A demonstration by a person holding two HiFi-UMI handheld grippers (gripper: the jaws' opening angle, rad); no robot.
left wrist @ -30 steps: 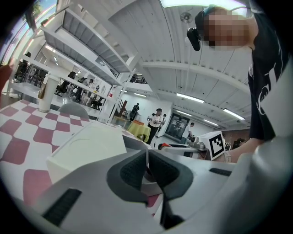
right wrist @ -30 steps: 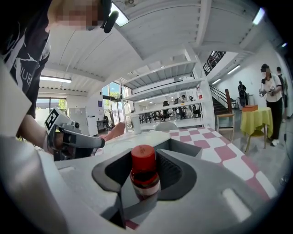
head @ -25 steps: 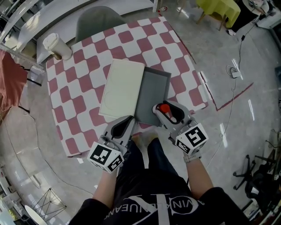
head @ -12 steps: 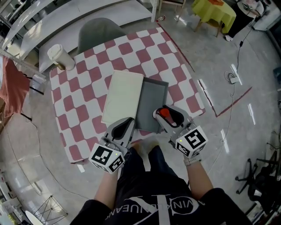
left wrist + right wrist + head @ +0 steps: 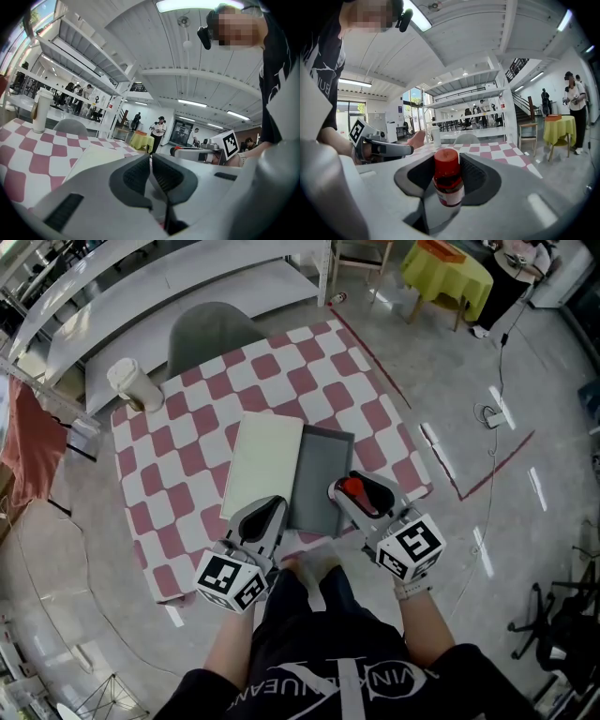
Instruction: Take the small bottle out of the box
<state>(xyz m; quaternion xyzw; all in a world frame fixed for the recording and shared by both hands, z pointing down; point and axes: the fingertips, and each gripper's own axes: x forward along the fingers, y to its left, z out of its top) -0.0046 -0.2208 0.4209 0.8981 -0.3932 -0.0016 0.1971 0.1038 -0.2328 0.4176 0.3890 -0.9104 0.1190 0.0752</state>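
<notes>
No readable text (shirt print [image 5: 339, 681] garbled, label on small bottle [image 5: 448, 180] blurred)

The tabletop [image 5: 187, 456] below me is square and sits skewed to my view, one corner pointing away. A red-and-white checked cloth [image 5: 366, 413] covers it from edge to edge and hangs a little over the near side. Two flat things lie on the cloth near the middle, side by side with their long edges touching. On my left is a cream panel [image 5: 265, 465], lying flat. On my right is a shallow grey box [image 5: 322, 479], open at the top, its near end close to the tabletop's near edge. Well apart from both, at the far left corner, a tall white cup [image 5: 131, 385] stands upright on the cloth.
</notes>
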